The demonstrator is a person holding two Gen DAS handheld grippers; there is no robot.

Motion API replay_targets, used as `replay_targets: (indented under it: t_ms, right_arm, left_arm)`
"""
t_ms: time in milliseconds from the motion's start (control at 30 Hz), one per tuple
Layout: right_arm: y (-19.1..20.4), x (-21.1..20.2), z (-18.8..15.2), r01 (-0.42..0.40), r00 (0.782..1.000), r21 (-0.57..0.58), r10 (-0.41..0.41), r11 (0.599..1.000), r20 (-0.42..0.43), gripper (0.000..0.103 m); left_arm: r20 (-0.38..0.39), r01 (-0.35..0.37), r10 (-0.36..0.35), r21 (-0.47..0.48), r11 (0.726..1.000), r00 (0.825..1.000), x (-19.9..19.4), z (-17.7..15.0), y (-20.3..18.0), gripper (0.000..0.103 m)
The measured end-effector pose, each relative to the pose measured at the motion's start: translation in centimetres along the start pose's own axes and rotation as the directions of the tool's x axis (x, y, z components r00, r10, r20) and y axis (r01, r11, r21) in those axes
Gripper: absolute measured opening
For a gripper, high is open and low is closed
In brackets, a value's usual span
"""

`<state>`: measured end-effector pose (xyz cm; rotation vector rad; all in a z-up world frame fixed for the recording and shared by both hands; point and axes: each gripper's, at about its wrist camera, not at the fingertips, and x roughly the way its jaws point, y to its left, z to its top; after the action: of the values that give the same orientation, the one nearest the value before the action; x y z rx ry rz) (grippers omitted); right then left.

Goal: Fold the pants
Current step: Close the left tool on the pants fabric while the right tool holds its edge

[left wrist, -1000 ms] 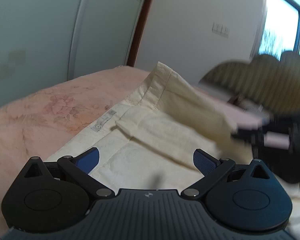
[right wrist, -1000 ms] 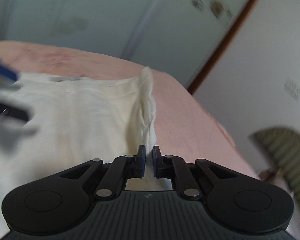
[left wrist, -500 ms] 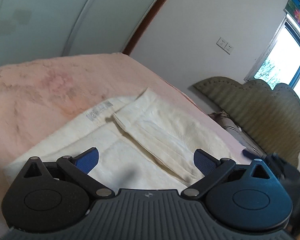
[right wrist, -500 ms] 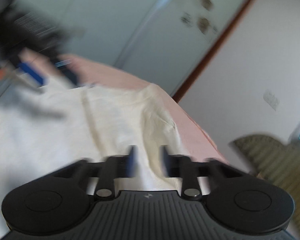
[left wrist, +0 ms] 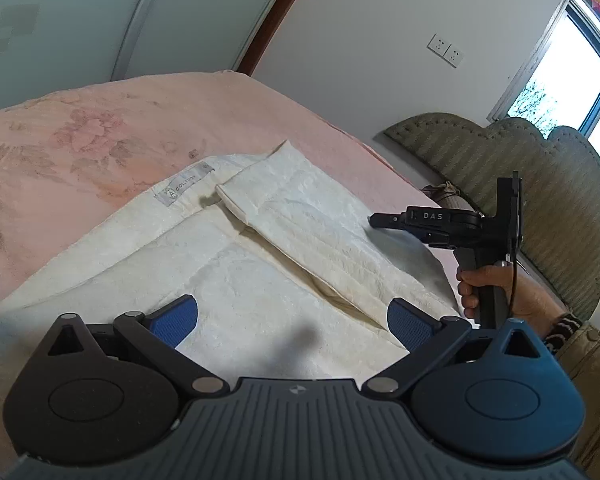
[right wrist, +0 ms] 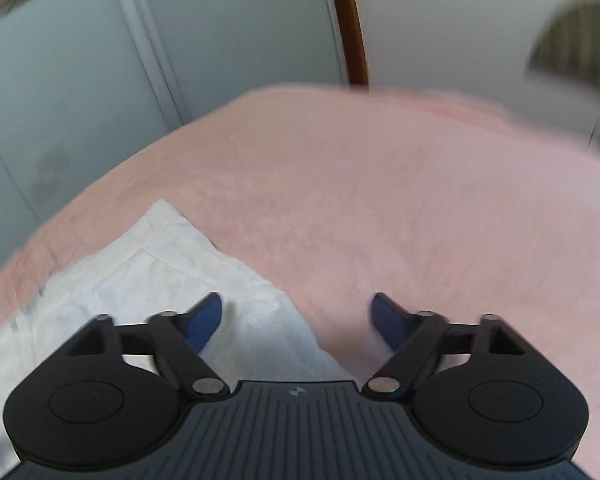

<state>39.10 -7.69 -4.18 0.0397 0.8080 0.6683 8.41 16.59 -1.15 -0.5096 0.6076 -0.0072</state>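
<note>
Cream pants (left wrist: 260, 280) lie folded on the pink bedspread (left wrist: 80, 148), one leg laid flat across the top and a grey label (left wrist: 180, 190) near the far edge. My left gripper (left wrist: 294, 320) hovers open just above the near part of the cloth, with nothing between its pads. In the left wrist view my right gripper (left wrist: 376, 220), held by a hand (left wrist: 484, 292), sits beside the pants' right edge. In its own blurred view the right gripper (right wrist: 298, 316) has its jaws apart and closing, over the pants' edge (right wrist: 188, 264) and bare bedspread, pressing on nothing.
An olive padded headboard (left wrist: 520, 168) stands at the right end of the bed. Pale wardrobe doors (left wrist: 80, 20) and a white wall with sockets (left wrist: 446, 48) stand behind. A bright window (left wrist: 572, 80) is at the far right. Bare bedspread (right wrist: 420, 200) spreads right of the pants.
The right gripper has let go of the pinched fold of the pants, opened, and swung off to the pants' right side. The folded leg now lies flat. The left gripper stays open.
</note>
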Motion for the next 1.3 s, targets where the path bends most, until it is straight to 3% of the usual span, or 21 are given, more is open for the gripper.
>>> replay_targets:
  t_ms: [33, 67, 100, 233, 400, 533, 667, 700, 733, 767, 800, 833, 867, 933, 1033, 1167, 1300]
  right_arm:
    - [0.0, 0.2, -0.3, -0.006, 1.000, 0.001, 0.006, 1.000, 0.011, 0.023]
    - [0.4, 0.0, -0.3, -0.036, 0.999, -0.023, 0.036, 0.999, 0.013, 0.013]
    - [1.0, -0.1, -0.3, -0.046, 0.999, -0.046, 0.047, 0.998, 0.022, 0.013]
    - [7.1, -4.3, -2.7, 0.051, 0.991, -0.299, -0.012, 0.953, 0.130, 0.012]
    - [16.6, -11.5, -7.4, 0.152, 0.971, -0.564, -0.014, 0.811, 0.240, 0.012]
    - [21.0, -14.3, -11.9, 0.153, 0.973, -0.641, -0.001, 0.752, 0.230, 0.010]
    - [22.3, -14.6, -14.8, 0.135, 0.978, -0.632, -0.001, 0.763, 0.208, 0.009]
    - [22.2, -14.4, -15.2, 0.130, 0.978, -0.617, 0.001, 0.776, 0.207, 0.009]
    - [22.2, -14.1, -15.5, 0.127, 0.978, -0.603, 0.001, 0.787, 0.208, 0.009]
    - [22.1, -13.8, -15.6, 0.125, 0.979, -0.596, -0.001, 0.793, 0.204, 0.009]
    - [22.2, -13.6, -15.9, 0.127, 0.980, -0.595, -0.007, 0.794, 0.199, 0.009]
    - [22.0, -14.1, -16.2, 0.145, 0.978, -0.594, -0.022, 0.791, 0.209, 0.011]
    - [22.0, -14.2, -16.5, 0.172, 0.973, -0.595, -0.040, 0.785, 0.228, 0.013]
    - [22.1, -14.9, -17.6, 0.243, 0.958, -0.598, -0.093, 0.764, 0.271, 0.028]
    - [21.1, -16.5, -19.7, 0.376, 0.919, -0.596, -0.205, 0.709, 0.337, 0.043]
    - [18.7, -16.9, -20.8, 0.443, 0.896, -0.557, -0.319, 0.703, 0.309, 0.043]
    - [17.1, -15.7, -21.4, 0.505, 0.863, -0.565, -0.398, 0.652, 0.311, 0.043]
  left_arm:
    - [0.003, 0.001, -0.001, -0.003, 1.000, 1.000, 0.0, 0.1, 0.0, 0.102]
    - [0.006, 0.002, -0.002, -0.008, 1.000, 1.000, 0.0, 0.3, 0.0, 0.102]
    - [0.008, 0.005, -0.005, -0.015, 1.000, 1.000, 0.0, 0.5, 0.1, 0.102]
    - [0.021, 0.059, -0.058, -0.086, 0.995, 0.998, -0.6, 1.6, 0.2, 0.102]
    - [0.099, 0.173, -0.159, -0.161, 0.972, 0.982, -2.0, 3.2, -0.2, 0.103]
    - [0.119, 0.217, -0.194, -0.233, 0.948, 0.974, -0.8, 3.9, -0.2, 0.103]
    - [0.083, 0.160, -0.139, -0.345, 0.925, 0.987, 1.5, 4.5, 0.5, 0.100]
    - [0.072, 0.148, -0.131, -0.365, 0.919, 0.989, 2.1, 4.6, 0.7, 0.089]
    - [0.050, 0.134, -0.125, -0.380, 0.915, 0.991, 2.6, 4.7, 0.9, 0.061]
    - [0.022, 0.135, -0.137, -0.389, 0.911, 0.990, 3.2, 4.8, 1.1, 0.043]
    - [-0.012, 0.139, -0.157, -0.408, 0.902, 0.987, 3.8, 4.8, 1.4, 0.018]
    - [-0.033, 0.141, -0.172, -0.434, 0.890, 0.985, 4.1, 4.6, 1.7, 0.011]
    - [-0.033, 0.143, -0.176, -0.445, 0.884, 0.984, 4.2, 4.5, 2.0, 0.007]
    - [-0.010, 0.149, -0.167, -0.396, 0.906, 0.986, 3.7, 4.5, 1.8, 0.005]
    - [0.009, 0.163, -0.170, -0.342, 0.926, 0.985, 2.7, 4.7, 0.9, 0.005]
    - [0.018, 0.178, -0.182, -0.315, 0.932, 0.983, 1.9, 5.0, 0.0, 0.005]
    - [0.021, 0.204, -0.209, -0.318, 0.926, 0.978, 0.8, 5.1, 0.2, 0.005]
